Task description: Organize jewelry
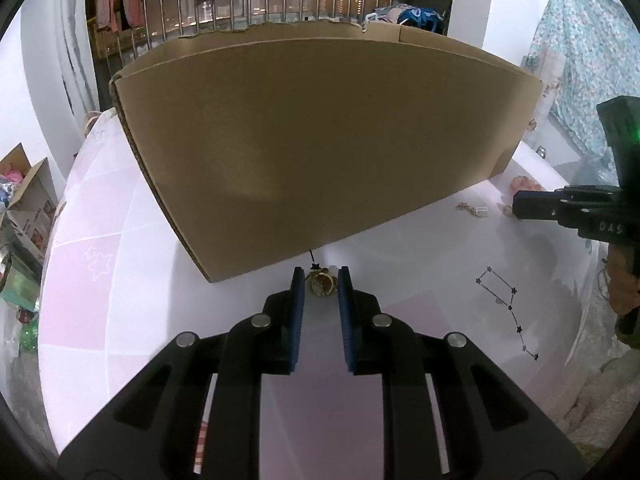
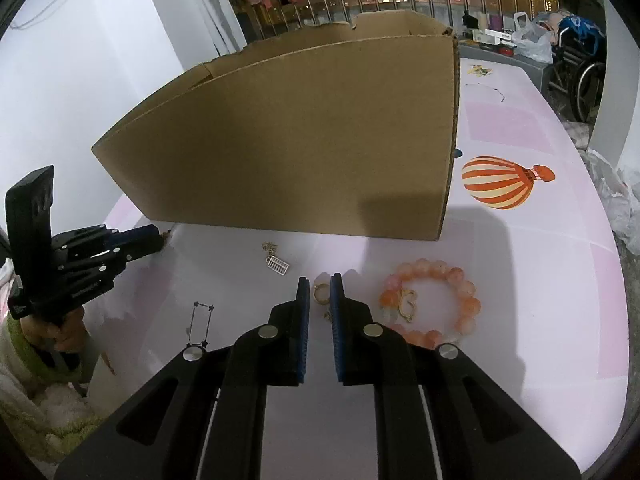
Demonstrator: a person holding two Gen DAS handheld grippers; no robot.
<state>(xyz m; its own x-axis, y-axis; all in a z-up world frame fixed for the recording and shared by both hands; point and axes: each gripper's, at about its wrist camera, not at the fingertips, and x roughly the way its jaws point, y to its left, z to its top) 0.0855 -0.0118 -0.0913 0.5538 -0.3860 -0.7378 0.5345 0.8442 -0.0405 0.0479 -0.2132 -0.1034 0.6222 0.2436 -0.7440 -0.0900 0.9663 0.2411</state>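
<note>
Left wrist view. Item one: left gripper (image 1: 321, 280), blue pads standing narrowly apart, a small gold trinket (image 1: 320, 285) lodged between the tips. Whether the pads already press on it cannot be told; a slim gap seems to show on each side. A dark thread runs from the trinket up toward the foot of the cardboard box (image 1: 320, 152), which stands just ahead of the tips and fills the view beyond them.

Right wrist view. Item two: right gripper (image 2: 320, 286), pads nearly together, a gold ring-shaped clasp (image 2: 321, 293) sitting in the narrow slot at the tips. Contact looks likely but is not plain.
- Beaded bracelet (image 2: 432, 304), peach and orange, with a gold charm: just to the right of the right gripper's tips, lying flat, touching neither pad.
- Small silver charm (image 2: 277, 266) on a fine chain: ahead and to the left of the tips, near the box wall.
- Balloon print (image 2: 504, 184) on the tabletop (image 2: 540, 300): farther ahead and right.

Governing relation: each piece lies directly between its own gripper's tips, so neither hand need travel sideways. The box opening is ahead of and above both grippers, its long side running across their line of reach. By my judgement the coming move is a firm closing, then a lift over the near wall. The thread on the left piece could snag.
</note>
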